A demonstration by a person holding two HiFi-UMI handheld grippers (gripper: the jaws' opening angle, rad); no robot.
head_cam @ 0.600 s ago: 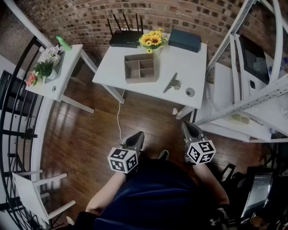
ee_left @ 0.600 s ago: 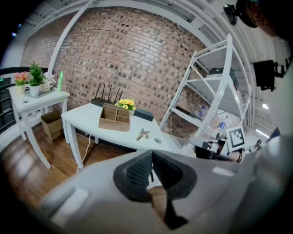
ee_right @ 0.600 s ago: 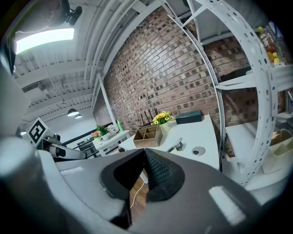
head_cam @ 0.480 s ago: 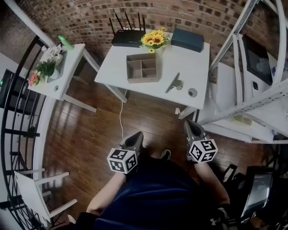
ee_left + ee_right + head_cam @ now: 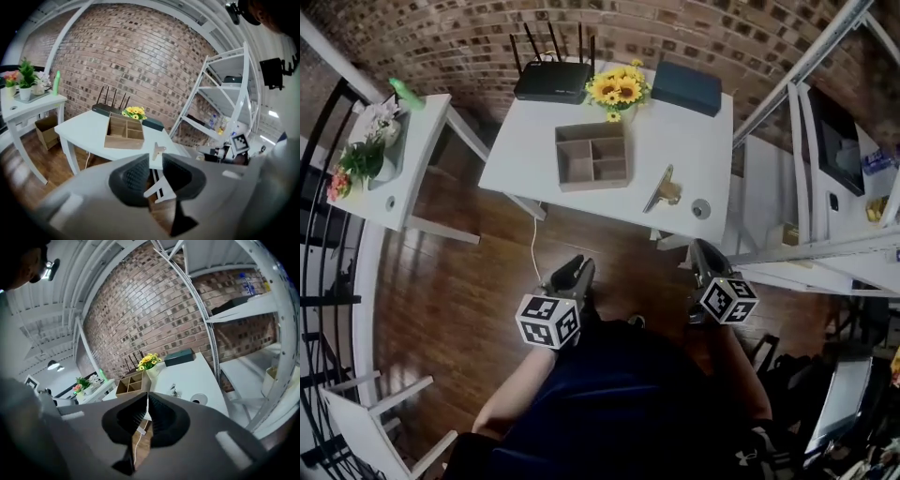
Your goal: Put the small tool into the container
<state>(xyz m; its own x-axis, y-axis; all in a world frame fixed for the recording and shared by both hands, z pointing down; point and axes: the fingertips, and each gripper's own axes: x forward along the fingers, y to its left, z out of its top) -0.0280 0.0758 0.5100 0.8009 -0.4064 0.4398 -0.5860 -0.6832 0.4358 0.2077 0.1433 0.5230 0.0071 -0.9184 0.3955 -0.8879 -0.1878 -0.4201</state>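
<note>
From where I stand, it all turns on the small tool (image 5: 661,190). It lies flat on the white bench (image 5: 534,159), close to the near edge and towards the right-hand end. To its left is the wooden container (image 5: 593,186) and just to its right is the round cable hole (image 5: 701,208). Its long axis slants across the bench, from the near edge away and to the right.

Neither gripper has reached the bench yet. Both are held low in front of the person, over the wooden floor. The right gripper (image 5: 703,251) is the nearer one, and the tool lies ahead of its tips, close to the line they point along. The left gripper (image 5: 574,270) points more towards the container's side.

The right jaws are pressed together with nothing between them, so I'd expect they must open before any grasp. They would probably close across the slanted shaft. The left jaws stand a narrow gap apart and are also empty.

The container's compartments look empty, so the tool has not gone in yet.
</note>
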